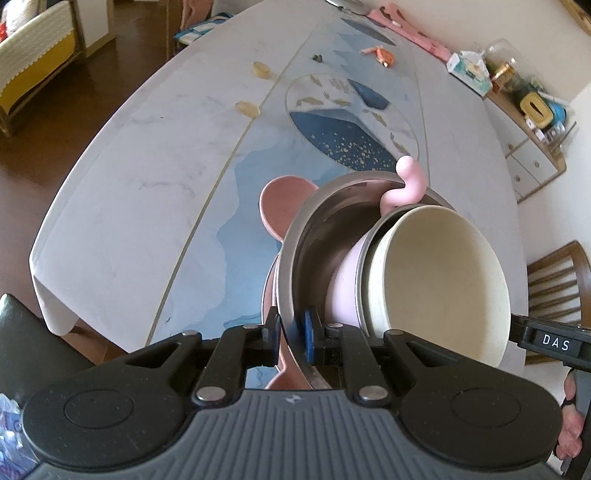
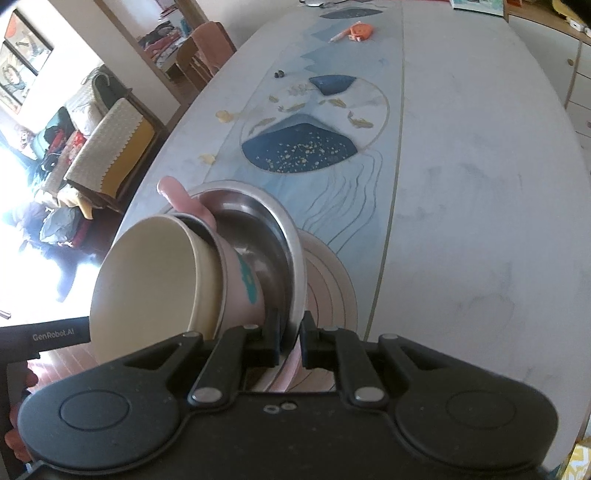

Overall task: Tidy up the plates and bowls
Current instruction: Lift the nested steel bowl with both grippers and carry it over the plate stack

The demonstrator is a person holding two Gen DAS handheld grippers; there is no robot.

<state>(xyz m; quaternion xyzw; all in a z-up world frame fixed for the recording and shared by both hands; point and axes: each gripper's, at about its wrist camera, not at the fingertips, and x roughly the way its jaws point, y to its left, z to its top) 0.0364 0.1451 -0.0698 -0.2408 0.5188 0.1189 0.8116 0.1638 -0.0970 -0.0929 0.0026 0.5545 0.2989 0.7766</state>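
Left gripper (image 1: 291,338): low centre of the left wrist view, jaws drawn narrow and pinching the rim of the steel bowl (image 1: 314,236), one blue pad inside the rim, the other outside.
Right gripper (image 2: 290,341): low centre of the right wrist view, jaws narrow on the same steel bowl (image 2: 269,221), gripping its rim from the opposite side.
Steel bowl: tilted steeply, its mouth turned sideways, held between the two grippers above the tabletop (image 1: 147,184).
Pink cup (image 1: 345,291): nested in the steel bowl, pale pink with a curled handle (image 1: 408,182) sticking up past the bowl's rim; a teal mark shows on its side in the right wrist view (image 2: 247,280).
Cream bowl (image 1: 439,284): sits inside the pink cup, right of centre in the left wrist view; its open mouth faces the camera.
Pink plate (image 1: 280,206): just behind and under the steel bowl; in the right wrist view (image 2: 328,280) it shows concentric rings. Whether it touches the tabletop I cannot tell.
Tabletop: long, white marble look with a blue and gold painted band down the middle.
Orange item (image 2: 360,31): far end of the tabletop, upper centre of the right wrist view, well apart from the dishes.
Tissue box (image 1: 467,70): upper right of the left wrist view, on a sideboard beside the tabletop.
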